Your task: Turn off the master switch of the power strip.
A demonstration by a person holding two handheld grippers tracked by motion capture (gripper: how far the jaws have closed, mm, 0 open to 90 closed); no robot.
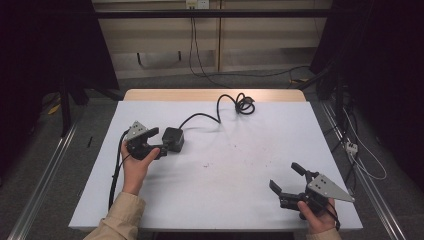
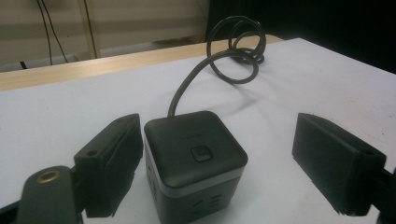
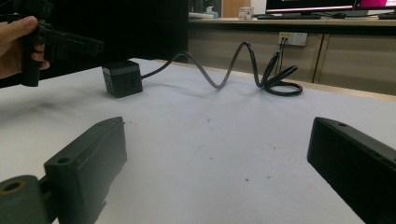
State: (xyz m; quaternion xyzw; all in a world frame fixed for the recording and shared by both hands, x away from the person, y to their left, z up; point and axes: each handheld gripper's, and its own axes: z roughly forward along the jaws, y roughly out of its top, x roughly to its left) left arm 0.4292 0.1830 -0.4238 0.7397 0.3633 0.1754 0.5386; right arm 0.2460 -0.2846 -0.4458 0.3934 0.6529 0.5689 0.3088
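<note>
One black power cube point(image 2: 195, 161) (one coiled cord point(image 2: 236, 51)) sits between the wide left claw point(image 2: 217, 161); the right claw point(image 1: 289, 178) gapes empty.

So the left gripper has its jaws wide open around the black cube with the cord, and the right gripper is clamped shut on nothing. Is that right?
Not quite: the right gripper is open too, jaws wide apart over bare table in the right gripper view. The left gripper does stand open around the black cube with its cord.
</note>
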